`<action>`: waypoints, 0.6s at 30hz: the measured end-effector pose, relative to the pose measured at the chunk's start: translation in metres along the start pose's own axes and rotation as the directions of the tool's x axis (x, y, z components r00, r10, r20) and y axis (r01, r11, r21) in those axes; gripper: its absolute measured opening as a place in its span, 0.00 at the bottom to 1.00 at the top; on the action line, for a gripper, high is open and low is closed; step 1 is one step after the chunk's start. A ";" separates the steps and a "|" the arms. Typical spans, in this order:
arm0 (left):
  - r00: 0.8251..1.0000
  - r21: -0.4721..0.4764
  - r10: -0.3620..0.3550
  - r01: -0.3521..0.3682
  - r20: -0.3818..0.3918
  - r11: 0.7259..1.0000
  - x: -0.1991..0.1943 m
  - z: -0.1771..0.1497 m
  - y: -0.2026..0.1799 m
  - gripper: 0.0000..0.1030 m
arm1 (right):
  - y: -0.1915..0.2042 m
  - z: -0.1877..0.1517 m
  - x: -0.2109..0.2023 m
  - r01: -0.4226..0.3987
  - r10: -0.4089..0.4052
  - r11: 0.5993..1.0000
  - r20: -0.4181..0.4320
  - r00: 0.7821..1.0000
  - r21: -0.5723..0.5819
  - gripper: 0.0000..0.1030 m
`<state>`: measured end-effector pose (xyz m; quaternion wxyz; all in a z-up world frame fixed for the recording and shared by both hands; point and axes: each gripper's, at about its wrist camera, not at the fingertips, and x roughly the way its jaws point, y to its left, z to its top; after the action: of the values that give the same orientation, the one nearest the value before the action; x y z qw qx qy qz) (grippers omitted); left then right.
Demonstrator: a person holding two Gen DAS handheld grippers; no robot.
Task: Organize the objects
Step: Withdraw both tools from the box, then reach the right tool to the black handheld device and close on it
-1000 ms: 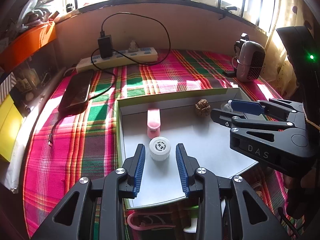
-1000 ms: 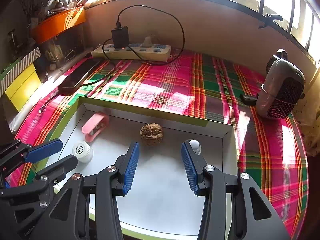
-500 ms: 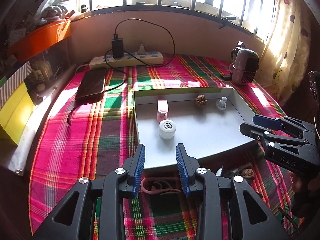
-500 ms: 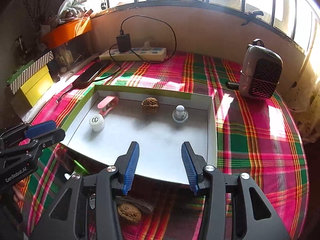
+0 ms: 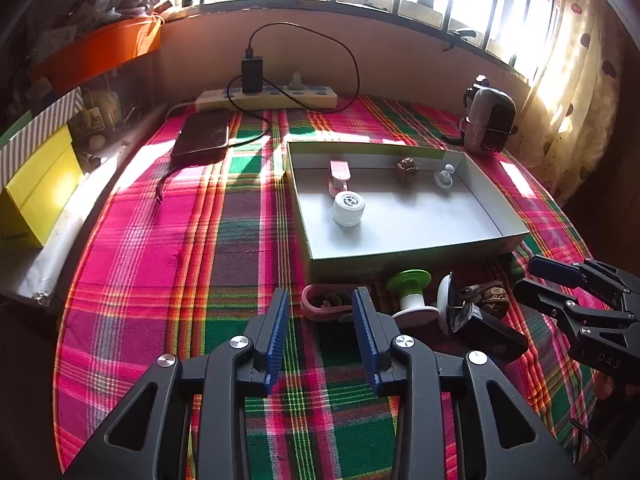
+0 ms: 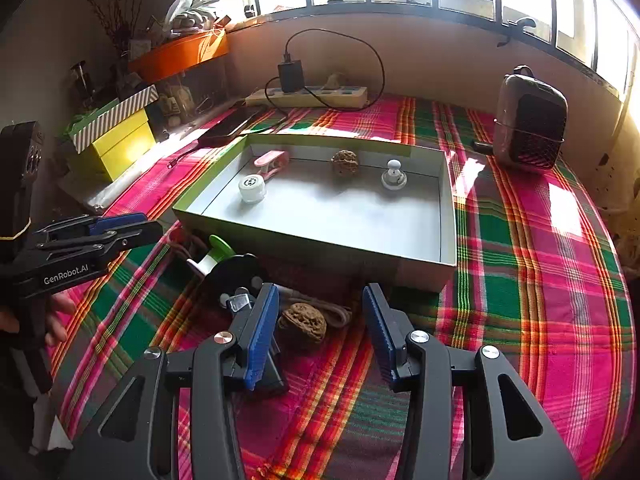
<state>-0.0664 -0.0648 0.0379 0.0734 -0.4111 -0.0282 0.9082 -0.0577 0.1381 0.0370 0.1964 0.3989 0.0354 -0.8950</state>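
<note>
- The white tray (image 5: 404, 236) sits on the plaid-covered table (image 5: 180, 264) and serves as the landmark here.
- Inside the tray, a pink clip (image 5: 339, 176) lies near its far left corner, with a white jar (image 5: 349, 209) just in front of the clip.
- A walnut (image 5: 407, 168) rests by the tray's far wall, and a small white knob (image 5: 444, 176) stands toward the far right corner.
- Just outside the tray's near wall lies a row of loose things: a pink loop-shaped piece (image 5: 324, 304), a green-and-white spool (image 5: 412, 292), a black-and-white device (image 6: 236, 276) whose kind is hard to make out, and a second walnut (image 6: 302, 324).
- The left gripper (image 5: 320, 332) hovers on the near side of the tray with its jaws apart and nothing pressed between them; they have just been opening. The pink loop-shaped piece shows in the gap beyond its tips.
- The right gripper (image 6: 318, 328) is also on the near side of the tray, jaws apart and empty, with the second walnut lying on the cloth between its fingers, untouched by either pad.
- Beyond the tray's far side, a power strip (image 5: 268, 98) lies along the wall, a dark phone (image 5: 202, 136) lies to the far left, and a small heater (image 6: 528, 120) stands off its far right corner.
</note>
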 end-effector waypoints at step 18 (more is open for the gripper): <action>0.999 -0.018 -0.004 0.004 -0.040 1.000 0.005 -0.018 0.003 0.30 | 0.025 -0.029 0.011 -0.112 0.108 0.992 -0.070 0.992 -0.056 0.44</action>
<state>-0.0565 -0.0669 0.0216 0.0721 -0.4298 -0.0356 0.8993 -0.0346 0.1181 0.0116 0.2557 0.4239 0.0466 -0.8676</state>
